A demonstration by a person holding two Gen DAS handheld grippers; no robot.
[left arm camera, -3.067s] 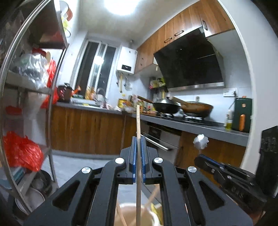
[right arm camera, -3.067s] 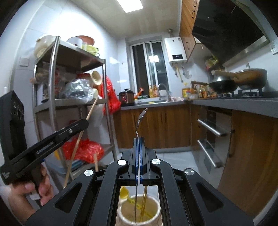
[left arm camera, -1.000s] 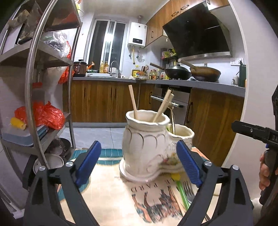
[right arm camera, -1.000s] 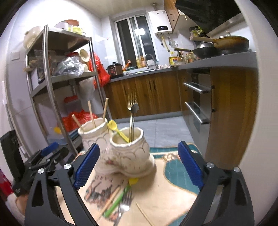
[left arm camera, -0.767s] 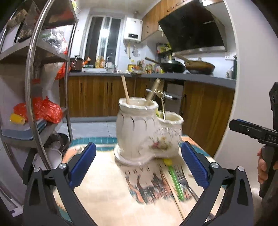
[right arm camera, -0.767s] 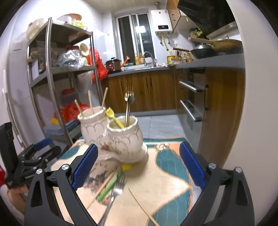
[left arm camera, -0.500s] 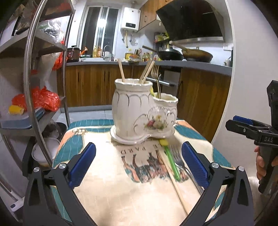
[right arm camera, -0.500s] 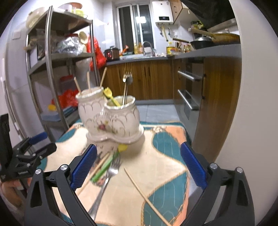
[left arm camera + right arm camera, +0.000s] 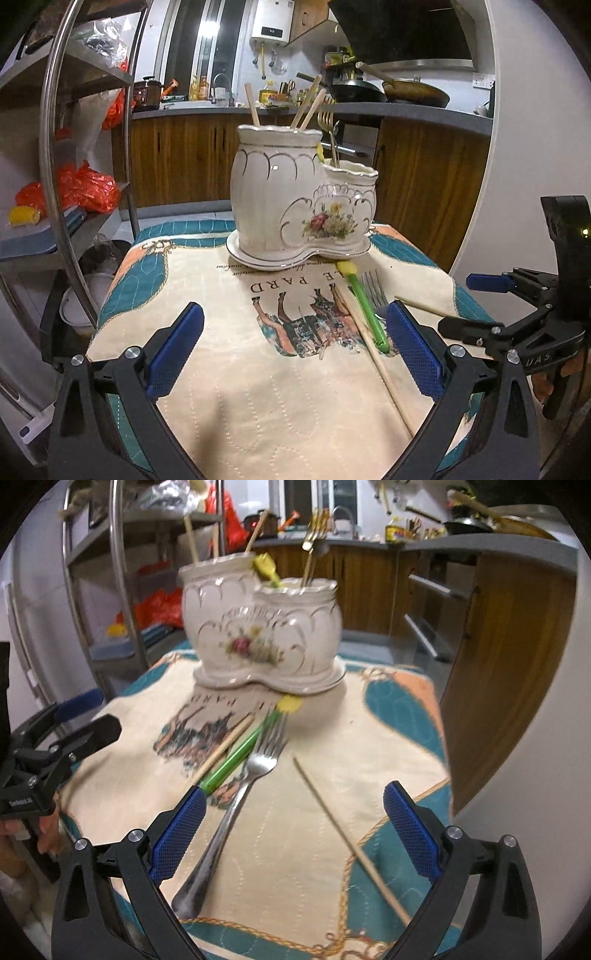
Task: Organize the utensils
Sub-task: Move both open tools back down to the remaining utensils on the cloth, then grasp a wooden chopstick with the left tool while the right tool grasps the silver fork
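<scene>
A white two-pot ceramic holder (image 9: 295, 199) (image 9: 258, 635) stands at the far end of a printed cloth. Its taller pot holds chopsticks (image 9: 253, 105); the lower pot holds a gold fork (image 9: 314, 535) and a yellow utensil (image 9: 266, 568). On the cloth lie a silver fork (image 9: 236, 805), a green-handled yellow-tipped utensil (image 9: 243, 753) (image 9: 364, 306) and two loose chopsticks (image 9: 347, 834) (image 9: 376, 354). My left gripper (image 9: 295, 354) is open and empty, low over the cloth. My right gripper (image 9: 291, 834) is open and empty over the fork's handle.
A metal shelf rack (image 9: 55, 155) with red bags stands left of the table. Wooden cabinets and a counter with pans (image 9: 413, 92) run behind. The cloth's front and right edges (image 9: 439, 768) drop off near a white wall.
Both grippers let go of the chopstick and the utensil they held over the pots, opened wide, drew back and dropped low toward the loose utensils on the cloth.
</scene>
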